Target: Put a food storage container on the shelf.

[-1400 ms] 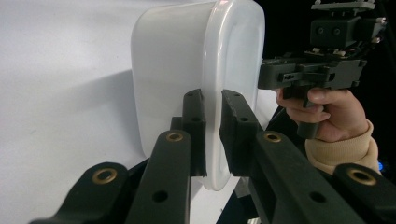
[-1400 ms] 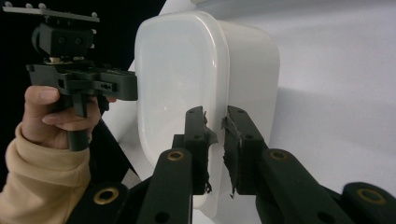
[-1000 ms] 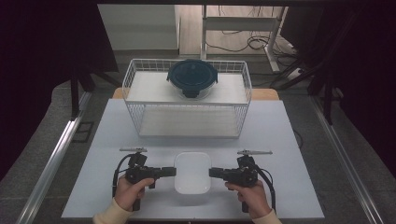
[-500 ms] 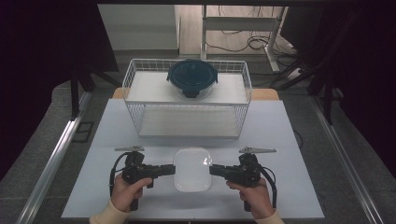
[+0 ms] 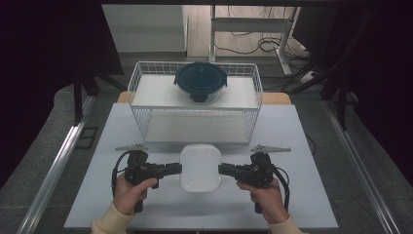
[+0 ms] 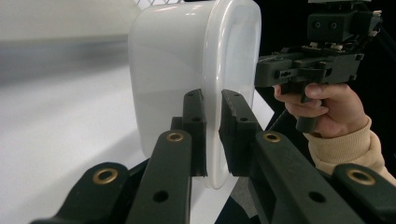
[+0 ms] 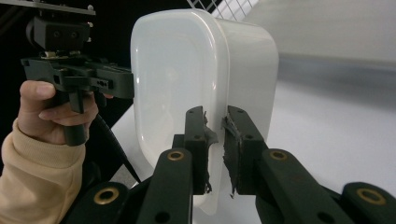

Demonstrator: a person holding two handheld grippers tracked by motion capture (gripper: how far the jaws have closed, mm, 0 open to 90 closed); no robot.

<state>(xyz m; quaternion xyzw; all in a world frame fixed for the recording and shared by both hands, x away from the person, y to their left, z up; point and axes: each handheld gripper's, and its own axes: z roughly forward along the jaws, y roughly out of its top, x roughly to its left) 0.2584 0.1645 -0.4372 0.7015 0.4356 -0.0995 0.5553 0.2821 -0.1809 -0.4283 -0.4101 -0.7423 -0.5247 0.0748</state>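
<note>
Both grippers are engaged on one item: a white plastic container (image 5: 200,167), rectangular with rounded corners, sitting near the front middle of the desk (image 5: 302,195), just in front of the wire basket (image 5: 141,92).

The left gripper (image 5: 178,168) meets the container's left edge. In the left gripper view its fingers (image 6: 194,126) are closed narrow on the protruding rim (image 6: 211,154), one on each face. The right gripper (image 5: 221,169) meets the right edge; in the right gripper view its fingers (image 7: 195,140) are likewise pinched on the rim. The right finger pads look worn and ragged.

Risks, as a judgement:
- Each hold is on a thin lip only. Smooth, glossy plastic offers little friction, so the rim could slide out of either pinch, more likely at the worn right pads.
- With two grips on opposite edges, uneven lifting or pulling apart could flex the rim or twist the container free and drop it.
- If this is a lid seated on a base, the two could separate under load; whether it is cannot be told.
- The basket wall stands close ahead; a forward move could strike it.

Materials: the container is translucent to milky white, smooth, with soft highlights. The basket is white coated wire in a grid, with a dark teal round lidded container (image 5: 200,80) inside. The desk surface is matt and pale.
</note>
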